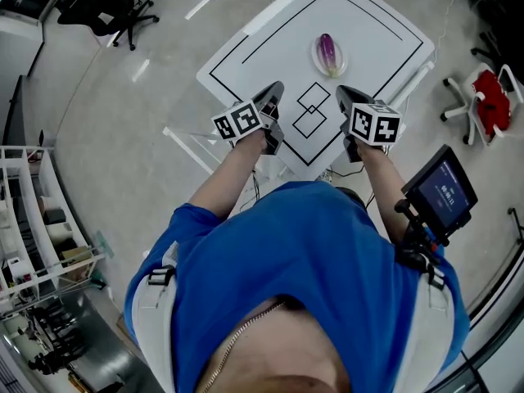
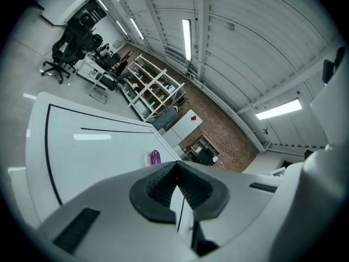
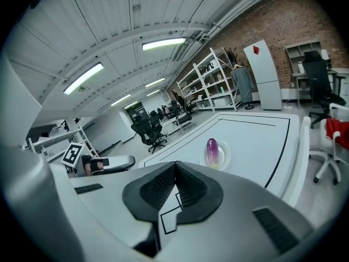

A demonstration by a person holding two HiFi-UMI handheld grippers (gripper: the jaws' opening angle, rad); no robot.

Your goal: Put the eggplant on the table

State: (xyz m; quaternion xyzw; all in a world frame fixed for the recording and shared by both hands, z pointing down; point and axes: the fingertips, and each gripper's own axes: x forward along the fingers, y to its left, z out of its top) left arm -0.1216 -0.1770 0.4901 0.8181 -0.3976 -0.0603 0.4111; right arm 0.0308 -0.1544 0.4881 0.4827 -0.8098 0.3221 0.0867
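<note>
The eggplant lies on a small white plate, the only container here, and nothing else is in it. The plate stands on the white surface inside the black outline, towards the far edge and well away from the near edge. So the eggplant is on the plate, not yet on the bare surface.

The left tongs and the right tongs hover over the near edge by the small drawn squares, well apart from the plate. Both are pressed together with nothing between them.

Several things could go wrong from here:
- **Tongs pressed together:** If they reach the eggplant like this, they would only push it, and it could roll off the plate unplanned.
- **Slippery skin:** The skin looks smooth and the body rounded, so a pinch near one end would likely let it swing or slip out.
- **Light plate:** The plate seems light and shallow. A low approach could catch its rim and drag or tip it, unless the other tongs steady it.
</note>
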